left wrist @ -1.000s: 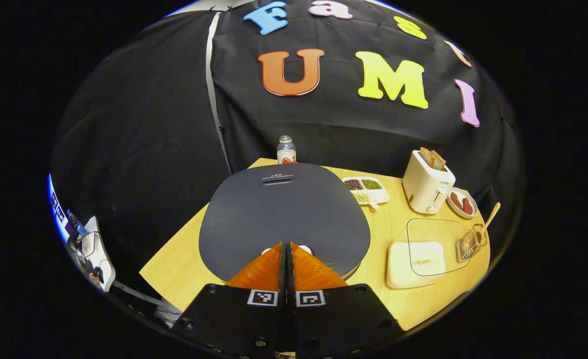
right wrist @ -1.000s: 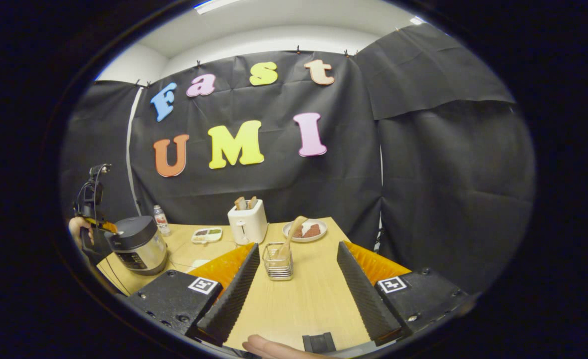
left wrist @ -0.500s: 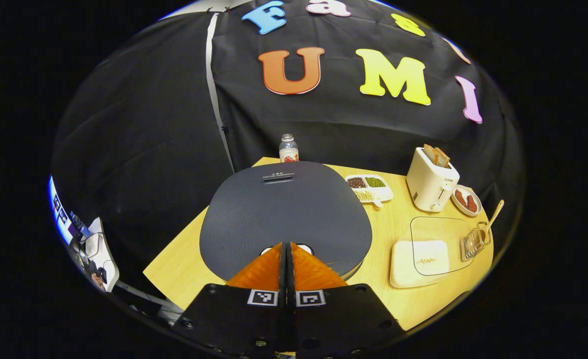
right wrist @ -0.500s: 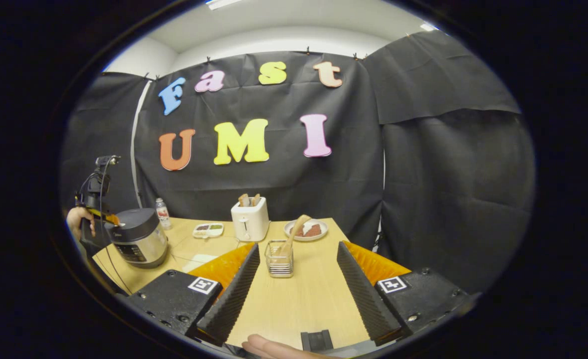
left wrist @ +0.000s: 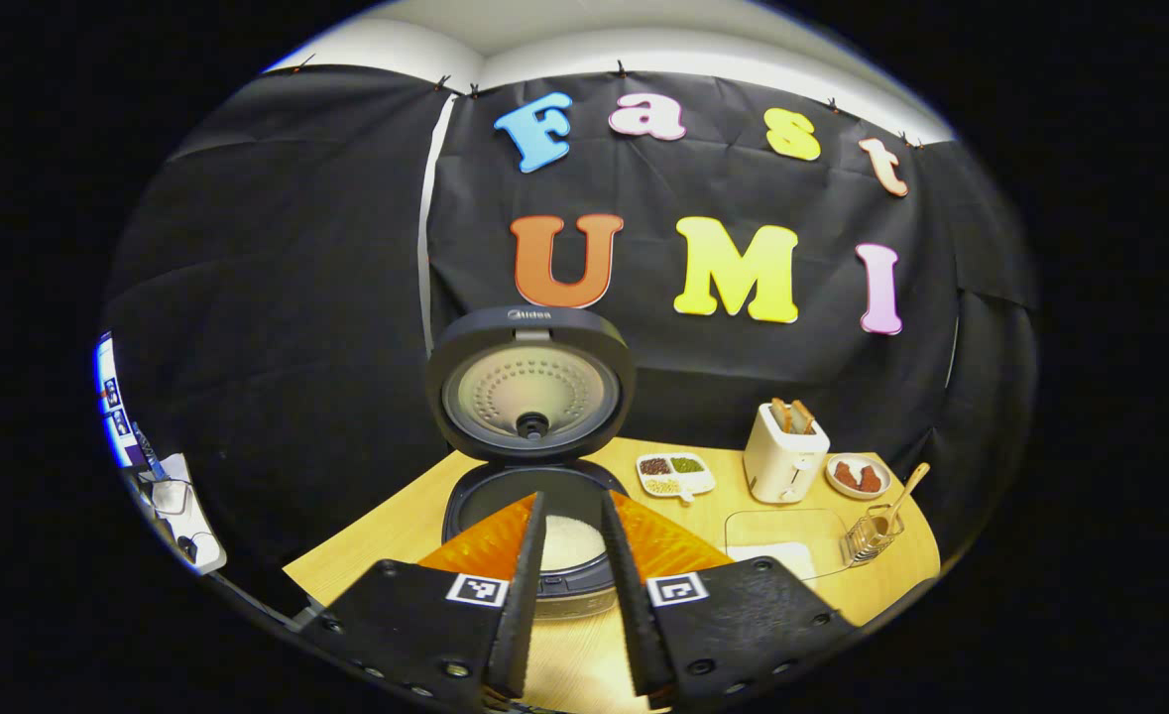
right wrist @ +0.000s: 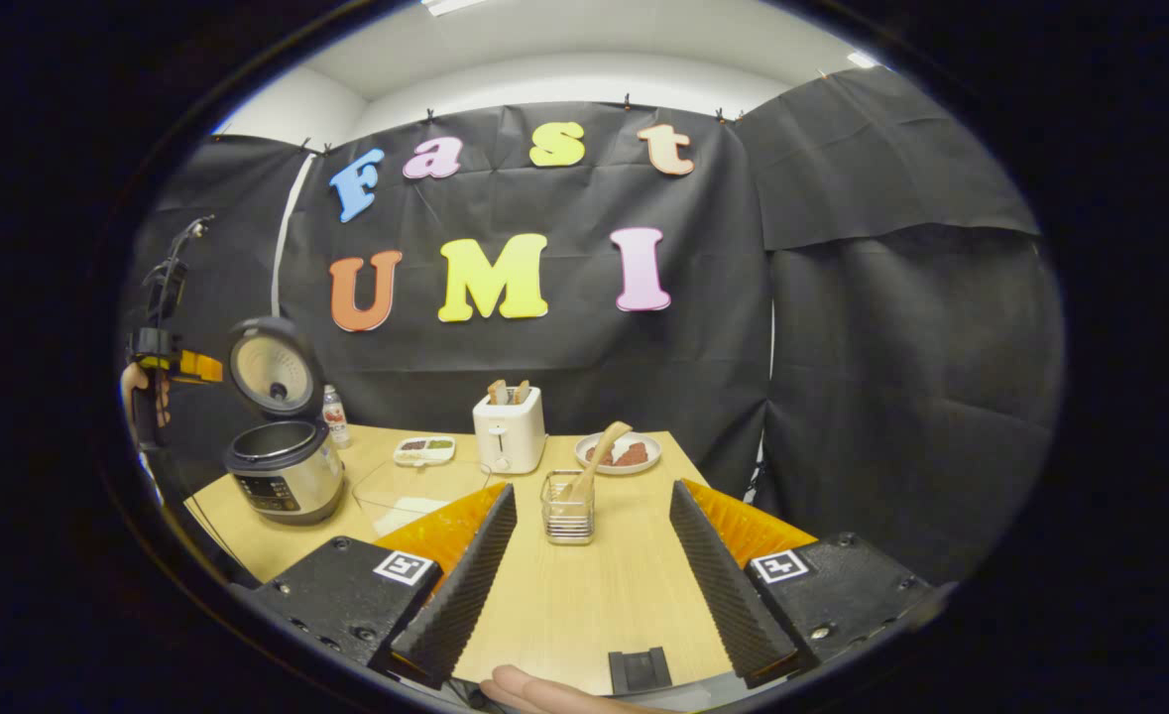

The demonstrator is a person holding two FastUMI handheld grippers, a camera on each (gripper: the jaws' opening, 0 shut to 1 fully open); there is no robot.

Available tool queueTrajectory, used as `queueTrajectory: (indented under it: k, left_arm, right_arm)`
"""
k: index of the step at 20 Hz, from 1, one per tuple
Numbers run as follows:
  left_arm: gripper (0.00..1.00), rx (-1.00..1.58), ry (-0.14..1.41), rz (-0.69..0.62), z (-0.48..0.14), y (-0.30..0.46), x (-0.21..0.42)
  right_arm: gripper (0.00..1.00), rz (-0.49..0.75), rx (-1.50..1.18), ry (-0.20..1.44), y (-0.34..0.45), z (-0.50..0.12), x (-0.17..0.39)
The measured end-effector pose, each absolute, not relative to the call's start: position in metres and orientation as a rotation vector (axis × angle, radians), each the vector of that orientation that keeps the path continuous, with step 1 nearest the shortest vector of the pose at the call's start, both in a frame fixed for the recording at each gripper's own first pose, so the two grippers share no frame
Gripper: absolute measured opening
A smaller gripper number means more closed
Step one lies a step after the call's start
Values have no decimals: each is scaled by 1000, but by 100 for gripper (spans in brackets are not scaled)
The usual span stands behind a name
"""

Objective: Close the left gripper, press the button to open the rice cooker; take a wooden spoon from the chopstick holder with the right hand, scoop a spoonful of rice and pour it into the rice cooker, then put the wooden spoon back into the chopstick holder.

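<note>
The rice cooker [left wrist: 534, 496] stands open at the worktop's [right wrist: 584, 595] near-left corner, its lid [left wrist: 530, 385] swung upright so the pot sits exposed for the scoop the task calls for; white rice already lies in the bowl. The left gripper [left wrist: 572, 555] hangs just above the cooker's front rim, jaws a little apart and holding nothing, which suggests the button press is done. From the right gripper view it shows far off at 9 o'clock, held in a hand [right wrist: 138, 392] beside the raised lid.

The right gripper [right wrist: 584, 555] points straight at the chopstick holder [right wrist: 568, 508], jaws spread wide and empty, lined up for the next grab. The wooden spoon [right wrist: 599, 458] leans out of the wire holder toward 1 o'clock, its handle end free above the rim, an easy target. The lidded rice tray [left wrist: 777, 540] waits between cooker and holder, at 3 o'clock from the cooker.

Behind stand a toaster [right wrist: 510, 426] with two slices up, a plate [right wrist: 619, 454], a divided bean dish [right wrist: 423, 450] and a small bottle [right wrist: 334, 415]. A brand mark shows on the lid's top edge, too small to make out with certainty
</note>
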State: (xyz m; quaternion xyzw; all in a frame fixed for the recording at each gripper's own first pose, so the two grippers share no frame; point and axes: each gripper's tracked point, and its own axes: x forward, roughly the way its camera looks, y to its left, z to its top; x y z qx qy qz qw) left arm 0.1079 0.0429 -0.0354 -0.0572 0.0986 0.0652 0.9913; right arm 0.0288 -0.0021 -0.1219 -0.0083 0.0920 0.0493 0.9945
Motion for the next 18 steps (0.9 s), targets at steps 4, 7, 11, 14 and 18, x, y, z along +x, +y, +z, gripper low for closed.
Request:
queueTrajectory:
  k: [4,7,11,14,18]
  left_arm:
    - [70,-102,94,66,-18,27,73]
    - [81,-113,70,47,-15,20,49]
    - [96,-138,38,36,-12,21,24]
    - [94,-143,40,10,-22,15,5]
    - [95,-138,8,7,-30,16,-11]
  right_arm:
    - [100,117,-19,171,1,-124,32]
    - [100,112,-22,175,-2,-131,38]
    - [100,109,-9,142,-6,-127,51]
    - [100,91,-19,103,-10,-120,65]
    - [100,57,-34,76,-16,-119,94]
